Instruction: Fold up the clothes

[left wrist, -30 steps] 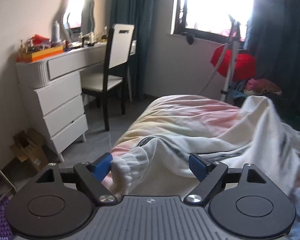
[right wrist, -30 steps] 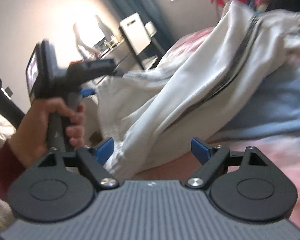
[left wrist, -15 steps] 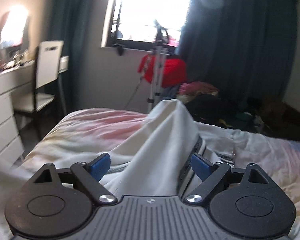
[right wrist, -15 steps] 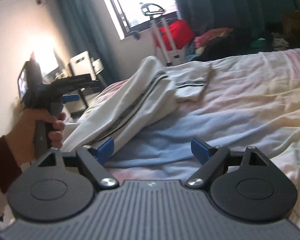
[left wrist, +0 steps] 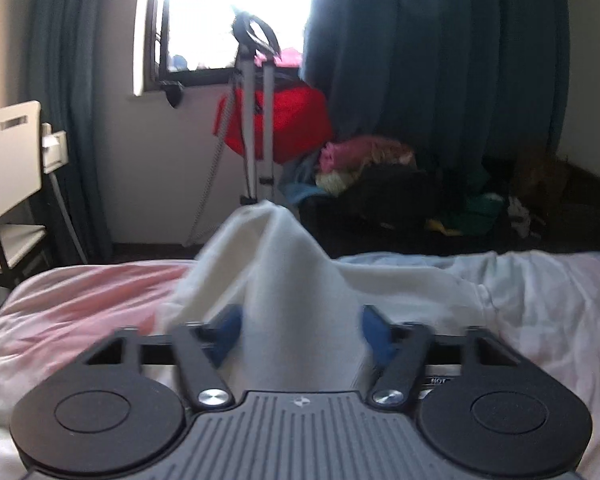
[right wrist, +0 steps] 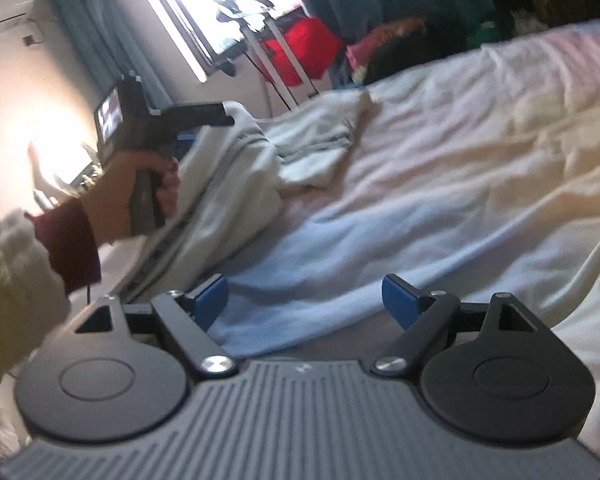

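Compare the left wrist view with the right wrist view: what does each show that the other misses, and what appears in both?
Only the left wrist view shows the white chair and the left tongs head-on, blue pads either side of the white garment.

Only the right wrist view shows the person's left hand gripping the tool, the garment's dark stripes, the blue blanket, and the right tongs open, holding nothing.

Both show the garment, the bed, the window, and the red bag.

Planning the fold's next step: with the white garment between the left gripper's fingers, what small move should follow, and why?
Probably lower the left gripper and lay the white garment flat on the bed: it rises bunched between the fingers, while the right gripper is open and empty.
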Action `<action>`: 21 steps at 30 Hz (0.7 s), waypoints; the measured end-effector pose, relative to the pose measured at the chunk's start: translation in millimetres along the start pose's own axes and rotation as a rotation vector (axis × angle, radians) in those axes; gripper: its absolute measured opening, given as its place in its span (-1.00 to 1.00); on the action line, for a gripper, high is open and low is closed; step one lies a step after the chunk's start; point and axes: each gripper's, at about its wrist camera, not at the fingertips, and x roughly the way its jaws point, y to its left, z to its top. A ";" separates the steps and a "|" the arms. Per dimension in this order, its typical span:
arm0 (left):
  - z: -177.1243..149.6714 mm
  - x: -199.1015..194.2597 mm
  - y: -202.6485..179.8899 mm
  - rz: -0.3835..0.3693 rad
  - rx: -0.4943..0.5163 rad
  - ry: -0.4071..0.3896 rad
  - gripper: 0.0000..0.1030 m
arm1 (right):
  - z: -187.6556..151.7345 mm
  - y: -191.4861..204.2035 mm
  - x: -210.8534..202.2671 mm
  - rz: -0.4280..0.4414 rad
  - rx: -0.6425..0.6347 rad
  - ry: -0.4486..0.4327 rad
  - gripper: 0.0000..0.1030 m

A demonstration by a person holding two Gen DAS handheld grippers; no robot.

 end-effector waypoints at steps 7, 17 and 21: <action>-5.1 -32.7 -20.9 0.079 0.088 -0.074 -0.94 | 1.0 -16.3 8.3 -0.020 0.041 -0.012 0.67; -59.2 -222.2 -24.3 0.013 0.186 -0.160 -0.95 | 4.4 13.2 -38.3 0.026 -0.032 -0.125 0.67; -106.9 -283.7 -22.4 -0.014 0.200 -0.137 -0.95 | 2.4 25.1 -68.8 0.078 -0.044 -0.169 0.67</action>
